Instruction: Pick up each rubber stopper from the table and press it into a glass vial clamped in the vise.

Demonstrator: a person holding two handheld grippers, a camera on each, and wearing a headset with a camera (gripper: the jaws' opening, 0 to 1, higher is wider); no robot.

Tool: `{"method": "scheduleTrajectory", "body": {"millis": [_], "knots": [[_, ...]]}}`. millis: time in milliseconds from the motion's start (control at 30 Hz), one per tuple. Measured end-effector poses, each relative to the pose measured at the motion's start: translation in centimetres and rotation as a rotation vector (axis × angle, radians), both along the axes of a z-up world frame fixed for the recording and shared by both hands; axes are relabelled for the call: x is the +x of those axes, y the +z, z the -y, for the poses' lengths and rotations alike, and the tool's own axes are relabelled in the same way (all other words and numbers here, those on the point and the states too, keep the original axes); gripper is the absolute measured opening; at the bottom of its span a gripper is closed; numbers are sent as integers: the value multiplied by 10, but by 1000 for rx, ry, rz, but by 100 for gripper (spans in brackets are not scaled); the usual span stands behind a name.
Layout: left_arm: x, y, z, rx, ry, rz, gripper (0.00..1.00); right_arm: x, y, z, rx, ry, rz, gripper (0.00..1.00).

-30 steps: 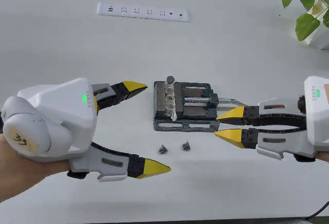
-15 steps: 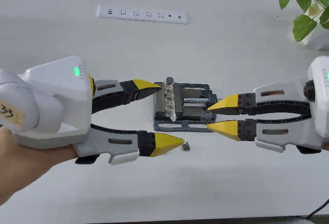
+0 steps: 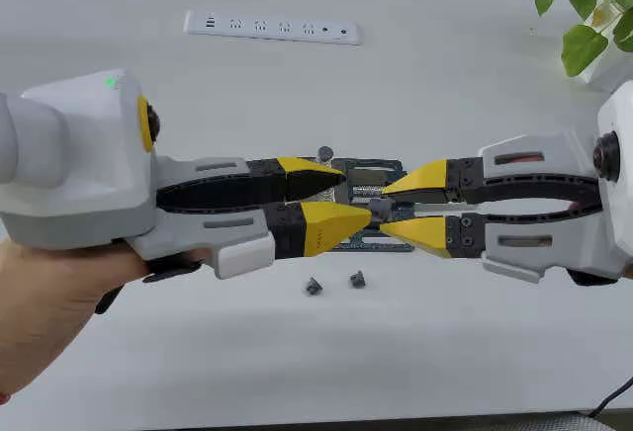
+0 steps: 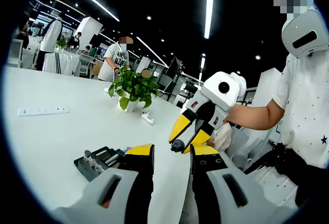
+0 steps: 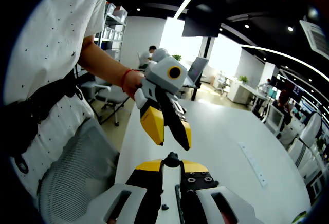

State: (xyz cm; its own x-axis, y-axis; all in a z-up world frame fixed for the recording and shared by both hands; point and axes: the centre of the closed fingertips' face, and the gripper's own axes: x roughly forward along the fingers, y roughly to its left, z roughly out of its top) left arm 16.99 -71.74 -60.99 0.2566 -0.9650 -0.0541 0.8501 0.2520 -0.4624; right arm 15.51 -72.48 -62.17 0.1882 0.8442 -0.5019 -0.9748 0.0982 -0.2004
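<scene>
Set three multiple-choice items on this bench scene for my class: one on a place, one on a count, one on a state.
1. The power strip lies: A beyond the vise; B between the gripper tips; C at the near edge.
2. Loose stoppers on the table: A one; B two; C four.
3. The right gripper is: A wide open; B shut on a stopper; C lying flat.
Key: 1 A, it lies past the vise. 2 B, a pair lies before the vise. 3 B, a dark stopper sits between its tips.

table (image 3: 445, 75): smooth matt white | rubber stopper (image 5: 171, 159): dark matt
</scene>
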Motion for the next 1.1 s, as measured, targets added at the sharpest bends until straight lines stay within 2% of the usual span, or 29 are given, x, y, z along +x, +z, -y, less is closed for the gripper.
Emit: {"method": "scheduleTrajectory", "body": {"millis": [100,300,533,1000,1100], "knots": [[-2,1,2,-17,-8,-28,24,1,5,-2,12,7,14,8],[-4,4,3,-42,-17,-44,17,0,12,-8,21,18,30,8],[-6,10,2,-70,-27,-63,11,-1,13,-10,15,26,39,8],[-12,10,4,-68,-51,-63,7,-4,14,-11,6,38,46,8],[-13,10,4,-61,-56,-51,7,-4,14,-11,5,41,43,8]]}}
